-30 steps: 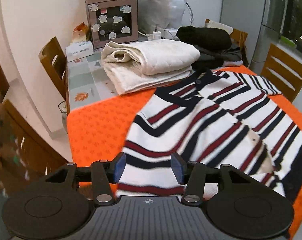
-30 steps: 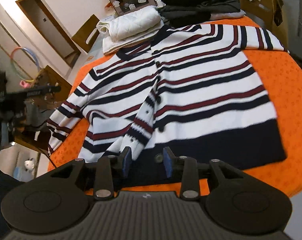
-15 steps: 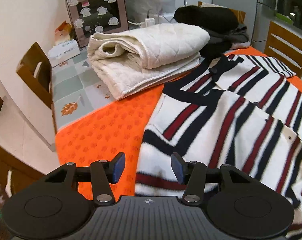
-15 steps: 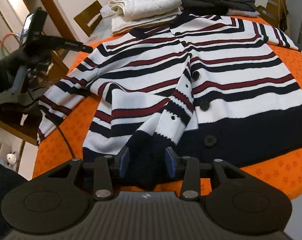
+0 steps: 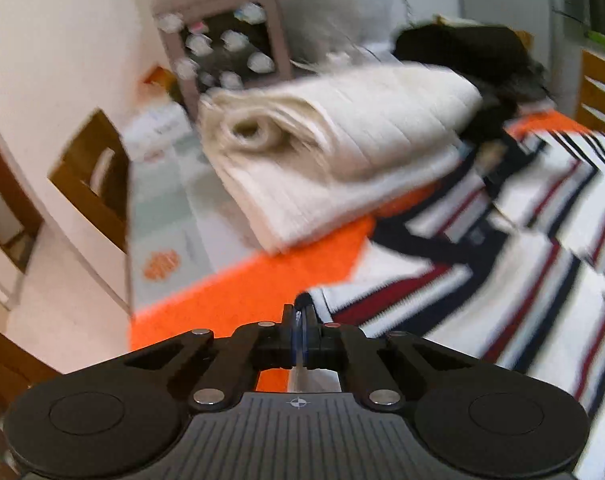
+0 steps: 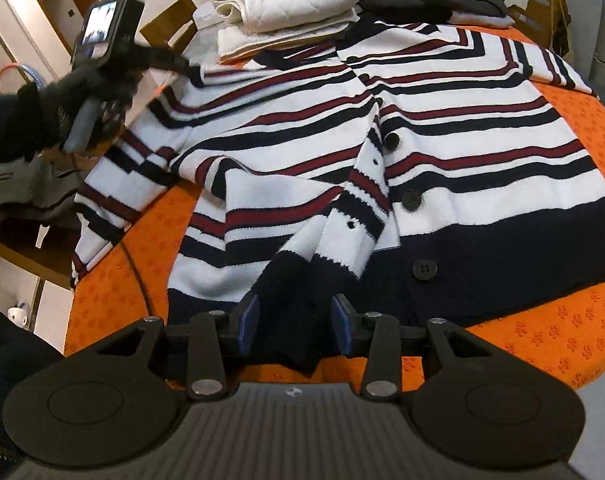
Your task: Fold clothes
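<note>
L hand-held gripper (image 5: 301, 312) just snapped shut on cardigan (image 6: 442, 128) shoulder edge; R hand-held gripper (image 6: 294, 322) half-open astride hem; I reckon fold starts.

No readable text, label or number anywhere – left wrist view too blurred. Only sign: small crosshair mark on the left gripper (image 5: 301, 316) body, same faint mark on the right gripper (image 6: 294, 320) body. White box (image 5: 158, 130) by the wall has print, but illegible. Phone-like screen (image 6: 98, 32) on the other handset – too small to read.
</note>
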Demonstrator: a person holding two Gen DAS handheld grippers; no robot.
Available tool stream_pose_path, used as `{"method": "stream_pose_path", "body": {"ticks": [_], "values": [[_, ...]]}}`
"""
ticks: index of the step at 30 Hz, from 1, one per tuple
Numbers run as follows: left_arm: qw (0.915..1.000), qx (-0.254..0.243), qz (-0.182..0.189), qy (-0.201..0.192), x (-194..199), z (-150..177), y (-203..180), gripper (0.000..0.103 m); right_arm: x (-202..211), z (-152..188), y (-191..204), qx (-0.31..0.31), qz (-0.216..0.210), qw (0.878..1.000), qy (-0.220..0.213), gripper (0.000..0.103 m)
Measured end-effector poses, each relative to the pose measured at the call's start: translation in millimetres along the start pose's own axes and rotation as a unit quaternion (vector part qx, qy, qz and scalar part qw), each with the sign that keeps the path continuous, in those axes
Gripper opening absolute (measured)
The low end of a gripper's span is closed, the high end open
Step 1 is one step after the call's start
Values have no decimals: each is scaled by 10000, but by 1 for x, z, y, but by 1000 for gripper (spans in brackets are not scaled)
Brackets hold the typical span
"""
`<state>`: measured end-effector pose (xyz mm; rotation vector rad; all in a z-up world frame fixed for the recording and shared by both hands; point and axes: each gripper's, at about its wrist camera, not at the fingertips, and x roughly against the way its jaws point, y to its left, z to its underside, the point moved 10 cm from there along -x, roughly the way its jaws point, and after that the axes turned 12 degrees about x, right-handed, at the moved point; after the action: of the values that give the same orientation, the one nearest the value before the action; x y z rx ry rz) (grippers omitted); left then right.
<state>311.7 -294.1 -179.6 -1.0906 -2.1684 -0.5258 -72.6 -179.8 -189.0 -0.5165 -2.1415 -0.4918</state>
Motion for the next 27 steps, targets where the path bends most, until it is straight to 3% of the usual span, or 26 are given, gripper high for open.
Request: {"method": "stream_pose_path", "body": {"ticks": [8,11,15,19,20,21,22,27], "values": [[9986,-304,-427,69,-41,-21,14,5,-13,3,1,104,41,9999,92,46],[9962,-498,-711,-78,-51,-27,20,3,-17,6,2,168,26,9997,147,46],[9987,-96,-480,117,-58,-36,31,3,-23,10,2,305,108,9992,247,46],[9996,-211,-180,77,-44,-32,22,7,-31,14,1,438,214,9981,371,45],[9997,-230,-104,69,-39,-30,19,8,-32,14,0,495,249,9978,377,40],[9997,-229,-35,63,-33,-28,17,8,-32,13,-2,531,261,9976,355,20],[9997,-227,33,50,-26,-25,14,8,-29,11,-6,436,255,9983,288,7],[9990,-262,350,-77,16,-10,3,8,-13,12,-49,-553,389,9977,-35,8]]}}
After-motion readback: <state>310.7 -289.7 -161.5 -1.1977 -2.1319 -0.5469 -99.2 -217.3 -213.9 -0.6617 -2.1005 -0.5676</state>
